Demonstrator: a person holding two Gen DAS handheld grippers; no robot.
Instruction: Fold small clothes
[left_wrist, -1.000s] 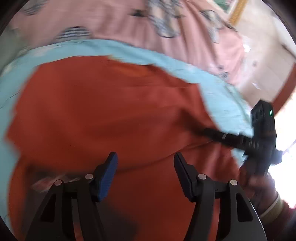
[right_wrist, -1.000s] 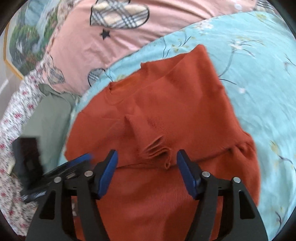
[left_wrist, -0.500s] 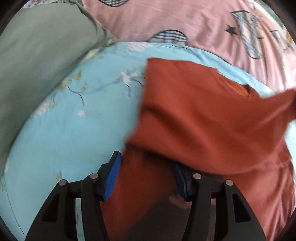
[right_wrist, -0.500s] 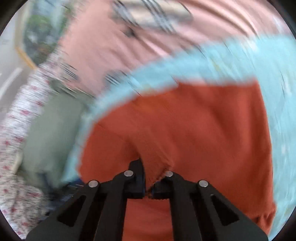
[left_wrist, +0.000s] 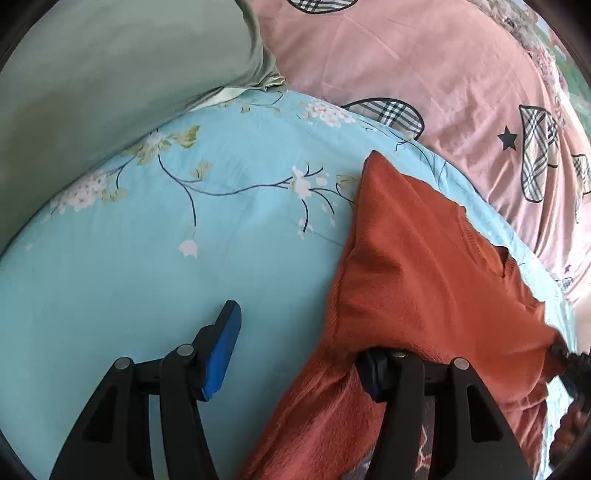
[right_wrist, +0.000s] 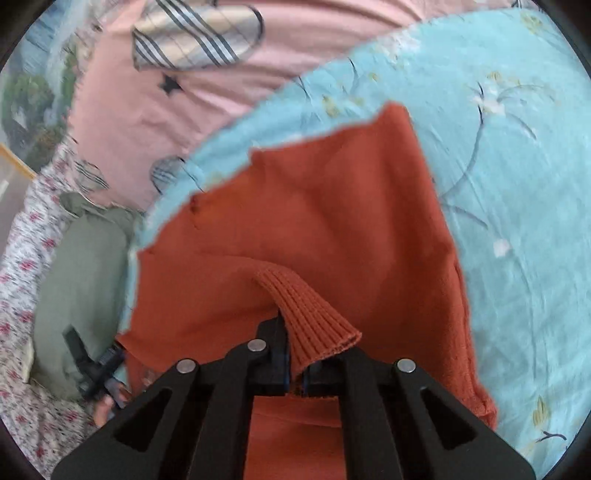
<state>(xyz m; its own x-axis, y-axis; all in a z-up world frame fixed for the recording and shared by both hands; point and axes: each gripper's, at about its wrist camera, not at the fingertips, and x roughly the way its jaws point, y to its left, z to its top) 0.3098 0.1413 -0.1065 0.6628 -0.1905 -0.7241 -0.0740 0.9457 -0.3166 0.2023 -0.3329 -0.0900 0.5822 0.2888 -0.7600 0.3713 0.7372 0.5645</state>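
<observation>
From my left wrist camera, my left gripper (left_wrist: 295, 354) is spread wide and holds nothing. One blue pad (left_wrist: 221, 354) hangs over the light blue flowered sheet (left_wrist: 147, 266). The other finger is tucked under the edge of the rust-orange knitted sweater (left_wrist: 417, 280), which lies on the sheet to my right, with one corner pointing up toward the pink quilt with checked patches (left_wrist: 424, 62). A soft green pillow (left_wrist: 110, 66) sits at the top left. If I move this hand now, I think the hidden finger could snag the knit and drag the neat side crooked.

From my right wrist camera, my right gripper (right_wrist: 293, 380) is pressed together, pinching the ribbed cuff of the sleeve (right_wrist: 314, 317). The cuff sticks out above the fingers, and the sweater spreads out beyond it on the sheet. Only a small bit of cuff is between the pads, so I think it could slip out if I pull fast. If I pull too far, the whole sweater may slide or bunch up, and the fold would end up lumpy. The picture is a bit blurry, so I cannot tell how flat the far edge lies.
</observation>
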